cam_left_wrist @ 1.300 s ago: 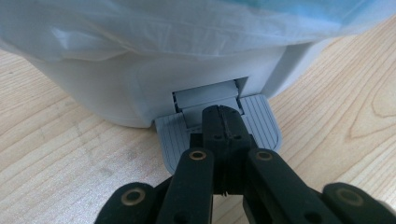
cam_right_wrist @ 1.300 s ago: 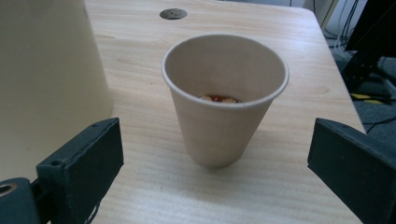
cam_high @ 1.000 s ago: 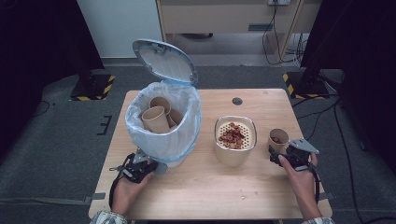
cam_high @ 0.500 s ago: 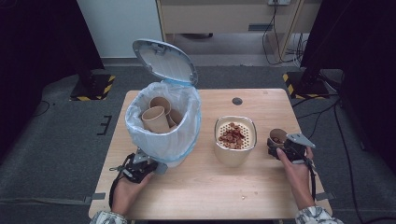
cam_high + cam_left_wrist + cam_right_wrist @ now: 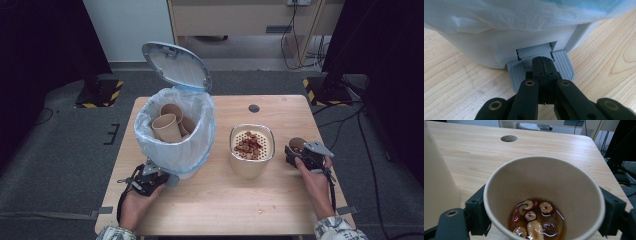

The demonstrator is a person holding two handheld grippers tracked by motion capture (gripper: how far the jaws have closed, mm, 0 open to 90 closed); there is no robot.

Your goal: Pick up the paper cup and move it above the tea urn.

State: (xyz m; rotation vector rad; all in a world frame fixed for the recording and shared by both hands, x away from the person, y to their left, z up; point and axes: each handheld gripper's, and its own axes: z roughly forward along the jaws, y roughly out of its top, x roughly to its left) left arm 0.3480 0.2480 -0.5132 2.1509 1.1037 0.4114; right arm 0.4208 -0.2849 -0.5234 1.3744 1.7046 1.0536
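Your left gripper, jaws fully together, presses the bin's pedal so the lid stands open, while your right gripper has just been closing around the paper cup of tea at the table's right edge, which you must yet strain over the sieve bowl and throw among the cups in the bin.

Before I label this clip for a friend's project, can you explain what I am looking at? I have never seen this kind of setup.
A person sits at a wooden table holding a hand-held gripper in each hand. One picture comes from a camera above; the other two ride on the grippers and look along their black fingers. The left gripper, shut, presses the grey pedal of a small pedal bin, whose lid stands open; empty paper cups lie inside. The right gripper has been closing around a paper cup of brown liquid with fruit slices. Between them stands a beige strainer container holding more slices.
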